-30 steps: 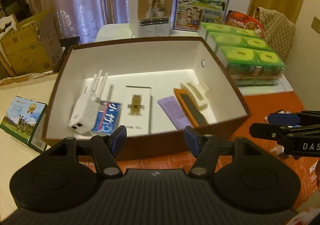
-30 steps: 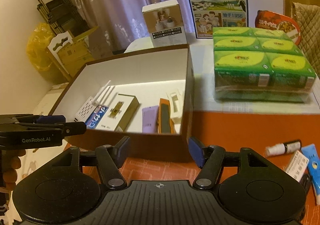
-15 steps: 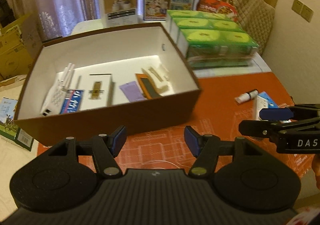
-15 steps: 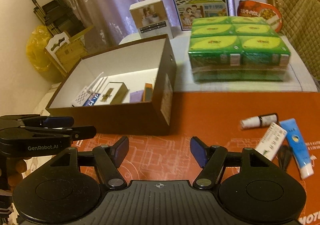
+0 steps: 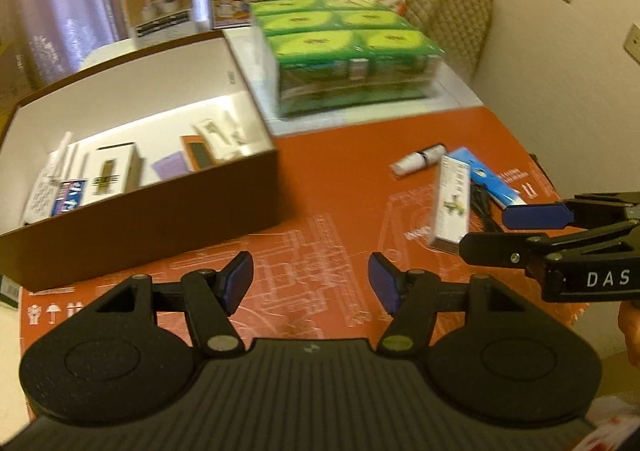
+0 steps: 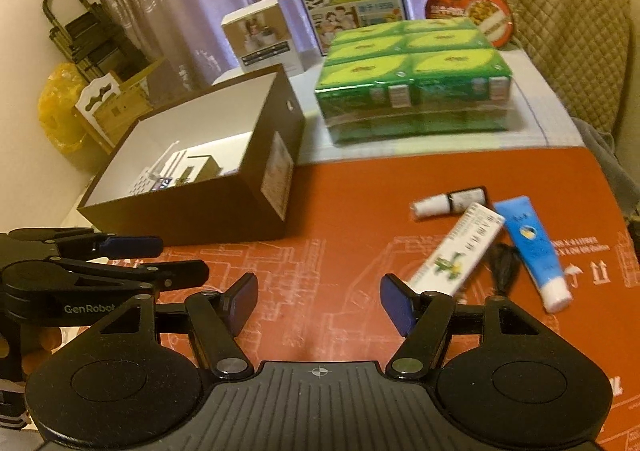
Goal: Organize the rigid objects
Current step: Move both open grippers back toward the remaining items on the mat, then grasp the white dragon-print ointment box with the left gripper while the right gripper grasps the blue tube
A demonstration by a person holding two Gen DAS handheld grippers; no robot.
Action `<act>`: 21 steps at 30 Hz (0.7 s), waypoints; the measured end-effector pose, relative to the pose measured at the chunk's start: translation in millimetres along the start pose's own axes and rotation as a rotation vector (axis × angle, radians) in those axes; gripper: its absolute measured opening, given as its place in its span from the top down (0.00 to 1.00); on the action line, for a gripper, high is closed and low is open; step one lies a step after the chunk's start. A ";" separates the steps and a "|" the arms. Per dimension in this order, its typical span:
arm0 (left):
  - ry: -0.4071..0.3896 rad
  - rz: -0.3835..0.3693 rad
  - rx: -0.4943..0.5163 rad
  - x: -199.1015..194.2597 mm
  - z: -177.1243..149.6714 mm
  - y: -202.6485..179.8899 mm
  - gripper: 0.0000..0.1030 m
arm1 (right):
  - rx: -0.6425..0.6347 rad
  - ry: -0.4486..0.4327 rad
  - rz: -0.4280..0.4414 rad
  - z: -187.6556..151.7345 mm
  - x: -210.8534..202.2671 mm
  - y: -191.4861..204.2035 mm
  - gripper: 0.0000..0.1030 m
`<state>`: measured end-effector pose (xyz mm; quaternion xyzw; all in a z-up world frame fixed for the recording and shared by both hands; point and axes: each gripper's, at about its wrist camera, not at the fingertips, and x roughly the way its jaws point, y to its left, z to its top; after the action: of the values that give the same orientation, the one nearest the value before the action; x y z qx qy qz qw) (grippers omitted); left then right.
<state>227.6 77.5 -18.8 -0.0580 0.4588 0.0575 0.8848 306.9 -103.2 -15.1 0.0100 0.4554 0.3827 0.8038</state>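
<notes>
Both grippers spread and empty above the orange mat, loose items at two o'clock.

The left gripper (image 5: 311, 283) and right gripper (image 6: 318, 305) each stand with jaws apart, nothing between them. From the right wrist, a white carton (image 6: 456, 249), a blue tube (image 6: 532, 247) and a small bottle (image 6: 448, 203) lie close together; something dark, perhaps a cord, sits between carton and tube. The brown box (image 6: 224, 207), partly filled, sits at ten o'clock.
</notes>
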 end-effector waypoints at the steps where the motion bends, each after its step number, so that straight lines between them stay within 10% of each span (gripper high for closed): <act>1: 0.004 -0.007 0.008 1.8 -0.4 -4.6 0.42 | 0.003 0.000 -0.003 -1.9 -2.7 -3.3 0.37; 21: 0.039 -0.131 0.166 52.5 9.6 -93.6 0.42 | 0.113 -0.040 -0.202 -31.3 -43.6 -81.8 0.38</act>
<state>279.9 -10.8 -51.6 -0.0157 0.4743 -0.0399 0.8793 320.6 -198.6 -31.7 0.0172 0.4590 0.2732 0.8452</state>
